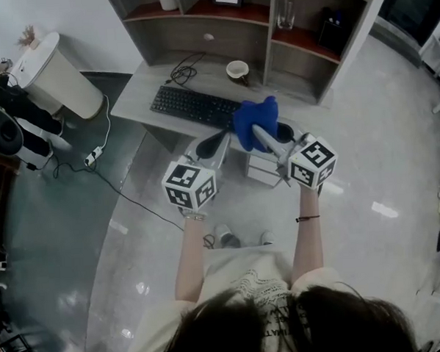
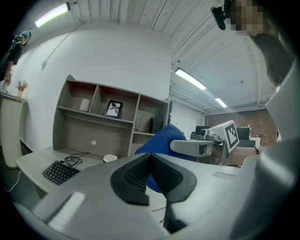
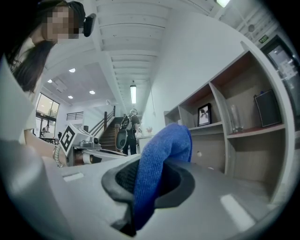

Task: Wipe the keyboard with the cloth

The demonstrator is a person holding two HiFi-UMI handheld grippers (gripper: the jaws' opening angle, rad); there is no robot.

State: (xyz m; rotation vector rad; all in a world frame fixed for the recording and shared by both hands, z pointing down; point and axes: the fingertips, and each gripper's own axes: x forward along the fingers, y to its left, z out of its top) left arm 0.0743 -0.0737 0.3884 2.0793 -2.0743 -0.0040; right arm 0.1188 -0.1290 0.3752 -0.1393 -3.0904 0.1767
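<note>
A black keyboard (image 1: pixel 194 107) lies on the grey desk (image 1: pixel 138 91), left of centre; it also shows in the left gripper view as the keyboard (image 2: pixel 60 171). My right gripper (image 1: pixel 258 133) is shut on a blue cloth (image 1: pixel 256 122), held above the desk's front edge near the keyboard's right end. In the right gripper view the blue cloth (image 3: pixel 157 176) is pinched between the jaws and sticks up past them. My left gripper (image 1: pixel 217 144) is shut and empty, just left of the cloth and short of the desk. The left gripper view shows the cloth (image 2: pixel 161 140) beyond its closed jaws.
A white cup (image 1: pixel 237 70) and a coiled black cable (image 1: pixel 183 70) sit behind the keyboard. Shelves (image 1: pixel 226 9) hold a picture frame and a glass (image 1: pixel 286 13). A white bin (image 1: pixel 53 73) stands left of the desk, with a power strip (image 1: pixel 94 155) on the floor.
</note>
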